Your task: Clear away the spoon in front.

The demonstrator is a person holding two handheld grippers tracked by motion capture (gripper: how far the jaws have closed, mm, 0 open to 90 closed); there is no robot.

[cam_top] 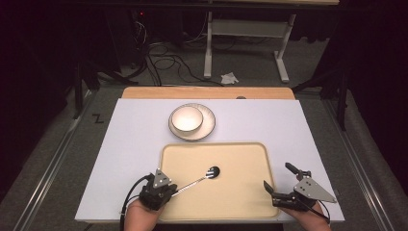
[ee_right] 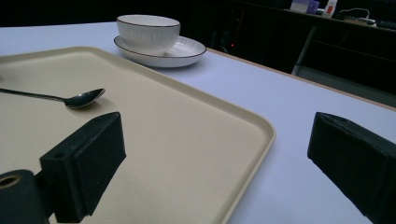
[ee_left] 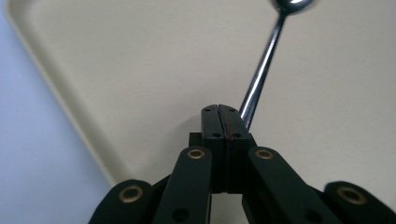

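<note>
Steel spoon is lying on the tray, handle pinched in the closed left claw; right claw is gaping, empty.

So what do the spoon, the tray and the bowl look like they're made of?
Spoon: polished metal, likely steel; its bowl mirrors the light. Tray: matte beige, faintly speckled, probably plastic. Bowl: glossy white with a dark rim line and ribbed wall, apparently glazed ceramic.
</note>
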